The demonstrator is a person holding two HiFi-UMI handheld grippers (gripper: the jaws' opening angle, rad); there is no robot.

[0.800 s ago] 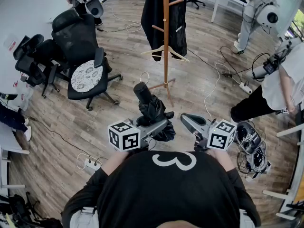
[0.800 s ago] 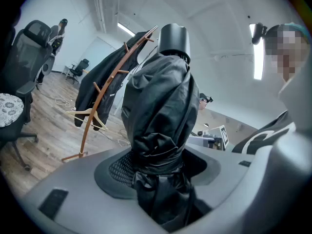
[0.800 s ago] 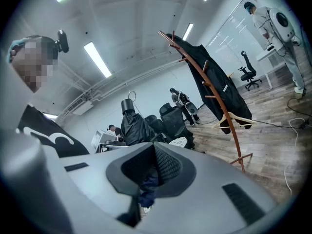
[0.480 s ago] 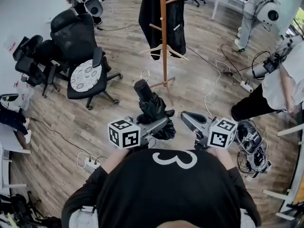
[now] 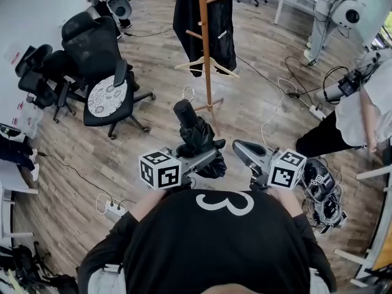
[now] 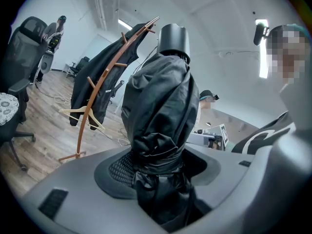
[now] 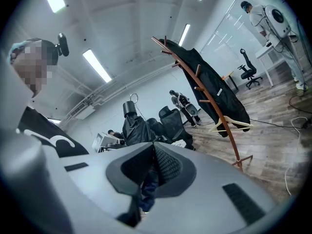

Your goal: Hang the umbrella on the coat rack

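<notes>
The left gripper (image 5: 207, 158) is clamped on a folded black fabric umbrella (image 5: 195, 136), its jaws set wide around the strapped bundle of cloth, which fills the gap between the pads in the left gripper view (image 6: 156, 162); the umbrella stands roughly upright out of the jaws, its black cylindrical handle (image 6: 173, 38) uppermost, and a thin metal ring (image 5: 187, 95) shows at the handle's tip in the head view. The right gripper (image 5: 240, 149) is held just beside the left one, level, with its jaws closed together and nothing between them (image 7: 153, 152); it does not touch the umbrella.

The umbrella is in front of the person's chest, above the wooden plank floor (image 5: 257, 112), and the tall wooden coat rack (image 5: 204, 54) stands just beyond it; the two are near but apart. A black coat (image 5: 184, 14) hangs on the rack's upper pegs, and a pale wooden hanger (image 5: 205, 66) hangs lower on the pole. To the left of the rack is a black office chair with a white lace cushion (image 5: 104, 98); other people stand at the edges of the room.
</notes>
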